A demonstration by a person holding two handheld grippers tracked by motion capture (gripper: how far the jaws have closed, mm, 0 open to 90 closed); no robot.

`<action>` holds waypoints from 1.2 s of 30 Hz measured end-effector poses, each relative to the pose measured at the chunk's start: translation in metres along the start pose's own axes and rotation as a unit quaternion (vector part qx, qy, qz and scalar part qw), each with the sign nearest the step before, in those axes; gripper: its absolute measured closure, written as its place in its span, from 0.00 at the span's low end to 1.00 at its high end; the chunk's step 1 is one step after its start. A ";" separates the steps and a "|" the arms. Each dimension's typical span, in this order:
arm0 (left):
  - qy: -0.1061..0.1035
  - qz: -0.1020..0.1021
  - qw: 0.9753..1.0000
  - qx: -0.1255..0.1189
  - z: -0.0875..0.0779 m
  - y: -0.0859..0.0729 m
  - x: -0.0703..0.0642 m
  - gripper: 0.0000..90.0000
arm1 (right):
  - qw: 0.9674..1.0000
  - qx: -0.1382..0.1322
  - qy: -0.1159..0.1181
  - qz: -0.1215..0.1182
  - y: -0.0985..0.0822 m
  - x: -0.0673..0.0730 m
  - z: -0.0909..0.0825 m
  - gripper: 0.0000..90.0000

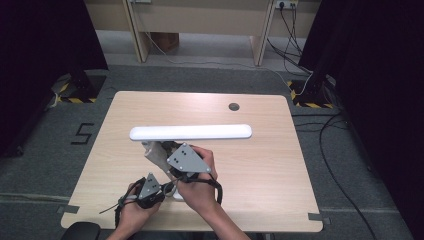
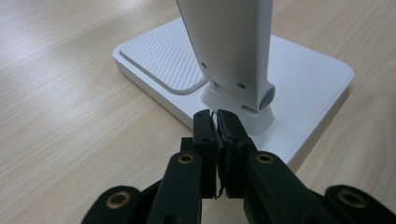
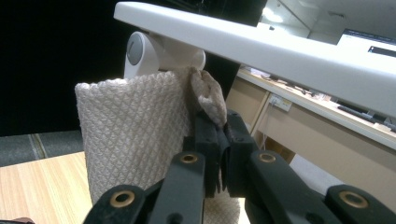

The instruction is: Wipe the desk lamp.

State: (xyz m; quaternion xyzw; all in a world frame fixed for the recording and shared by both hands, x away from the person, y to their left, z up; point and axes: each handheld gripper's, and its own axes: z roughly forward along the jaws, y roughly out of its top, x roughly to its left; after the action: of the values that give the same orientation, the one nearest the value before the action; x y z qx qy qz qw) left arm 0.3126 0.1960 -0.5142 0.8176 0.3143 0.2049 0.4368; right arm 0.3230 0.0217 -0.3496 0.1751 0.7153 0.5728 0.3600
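A wooden table [image 1: 260, 165] is seen from the high view, and on its near half a white desk lamp [image 1: 190, 132] stands with its long head bar held level, crosswise to the person. Below that bar the lamp's arm is wrapped in a pale cloth [image 1: 154, 152], and both hands are gathered just in front of it. The lamp's flat square base [image 2: 308, 84], largely covered by the hands from above, is laid out plainly in the left gripper view, where a ribbed pad is seen on one side and the arm's foot hinge rises from the middle. There the left gripper [image 2: 217, 114] is seen with its jaws pressed together on nothing, the tips set at the edge of the base just beside the hinge. The waffle-textured weave of the cloth [image 3: 135, 140] is made out in the right gripper view, wound round the arm under the upper hinge and the head bar. A bunched corner of that cloth is pinched between the closed jaws of the right gripper [image 3: 219, 122].
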 end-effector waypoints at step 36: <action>-0.004 0.026 0.999 0.041 0.007 -0.003 0.002 0.99 | 1.000 0.003 0.003 0.003 0.004 0.004 0.007 0.97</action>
State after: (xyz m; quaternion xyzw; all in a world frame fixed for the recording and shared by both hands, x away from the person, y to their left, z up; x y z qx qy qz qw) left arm 0.3175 0.1950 -0.5206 0.8436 0.2995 0.1996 0.3984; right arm 0.3244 0.0298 -0.3478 0.1765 0.7176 0.5725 0.3551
